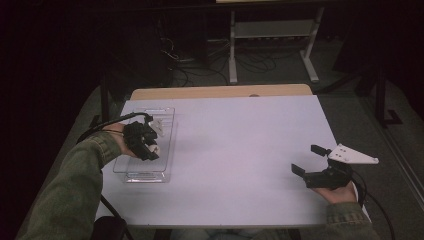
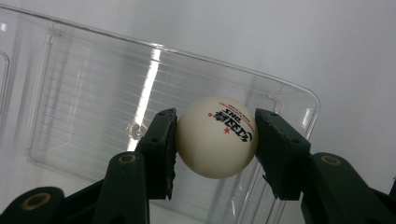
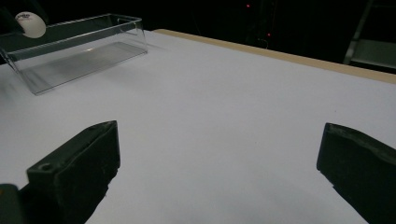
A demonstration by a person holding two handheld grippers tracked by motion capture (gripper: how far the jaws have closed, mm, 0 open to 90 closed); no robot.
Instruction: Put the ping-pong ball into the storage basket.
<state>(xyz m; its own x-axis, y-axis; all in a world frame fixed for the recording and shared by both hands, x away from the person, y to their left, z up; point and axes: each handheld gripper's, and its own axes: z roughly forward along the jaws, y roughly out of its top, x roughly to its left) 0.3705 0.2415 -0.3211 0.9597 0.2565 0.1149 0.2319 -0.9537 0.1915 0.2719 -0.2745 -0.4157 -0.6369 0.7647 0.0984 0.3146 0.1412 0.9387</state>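
Note:
A white ping-pong ball (image 2: 216, 137) with black and red print sits between the black jaws of my left gripper (image 2: 216, 140), which is shut on it. Below the ball lies a clear plastic tray (image 2: 84, 93). In the high view my left gripper (image 1: 151, 146) hovers over the tray (image 1: 167, 150) at the table's left side. From the right gripper view the ball (image 3: 29, 24) shows above the tray (image 3: 79, 51) at far left. My right gripper (image 1: 310, 160) rests near the table's right edge, jaws wide apart and empty; its view (image 3: 219, 154) looks across bare white tabletop.
The white table (image 1: 235, 140) has a wooden strip (image 1: 220, 92) along its far edge. Behind it stand a white metal frame (image 1: 270, 30) and loose cables (image 1: 200, 65) on the dark floor. A broad stretch of tabletop lies between the two grippers.

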